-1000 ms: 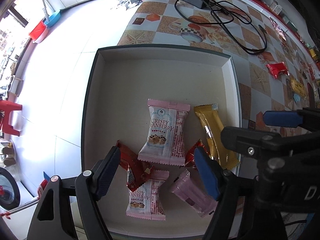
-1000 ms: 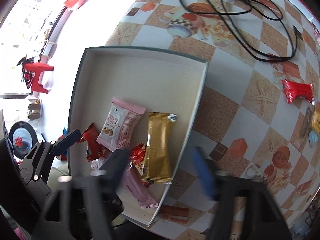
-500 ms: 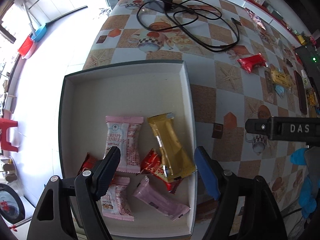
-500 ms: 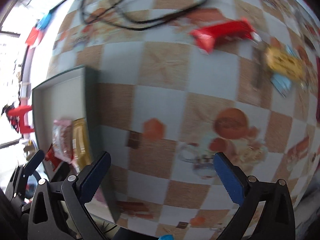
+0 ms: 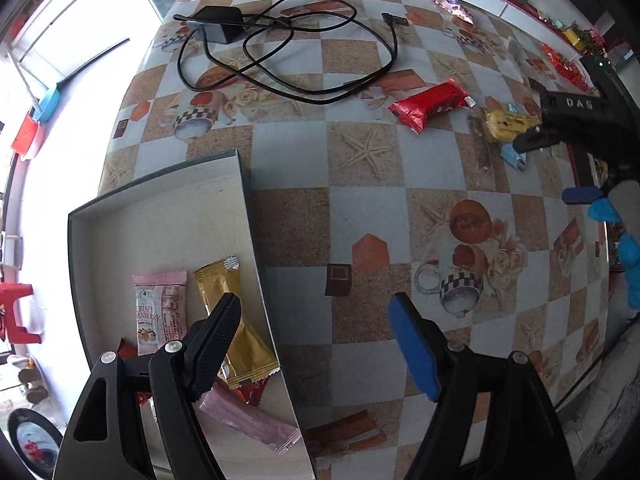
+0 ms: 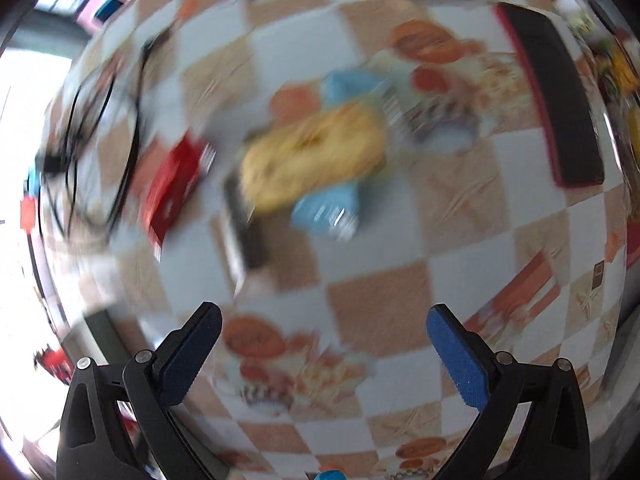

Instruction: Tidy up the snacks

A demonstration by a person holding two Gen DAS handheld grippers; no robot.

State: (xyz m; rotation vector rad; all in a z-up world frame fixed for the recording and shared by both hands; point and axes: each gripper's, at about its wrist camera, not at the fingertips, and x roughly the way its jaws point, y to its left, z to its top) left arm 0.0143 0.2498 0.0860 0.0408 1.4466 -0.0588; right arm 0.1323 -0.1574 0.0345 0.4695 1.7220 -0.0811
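Observation:
A shallow white box (image 5: pixel 168 216) at the table's left edge holds several snacks: a pink Crispy Cranberry pack (image 5: pixel 160 312), a gold bar (image 5: pixel 236 332), a pink bar (image 5: pixel 248 420). My left gripper (image 5: pixel 316 344) is open and empty above the box's right wall. On the table lie a red snack pack (image 5: pixel 428 106) (image 6: pixel 172 188), a yellow snack (image 5: pixel 504 124) (image 6: pixel 312 156) and a blue wrapper (image 6: pixel 328 208). My right gripper (image 6: pixel 324 356) is open and empty, short of the yellow snack; this view is blurred. It also shows in the left wrist view (image 5: pixel 580 120).
A black charger with looped cable (image 5: pixel 280 52) lies at the table's far side. A dark flat rectangular object (image 6: pixel 556 96) lies right of the loose snacks. The table has a checkered patterned cloth (image 5: pixel 360 216). The floor drops off to the left of the box.
Both grippers have swung right, away from the box. The right gripper now faces the loose snacks on the table; the box has slid to the left in the left wrist view.

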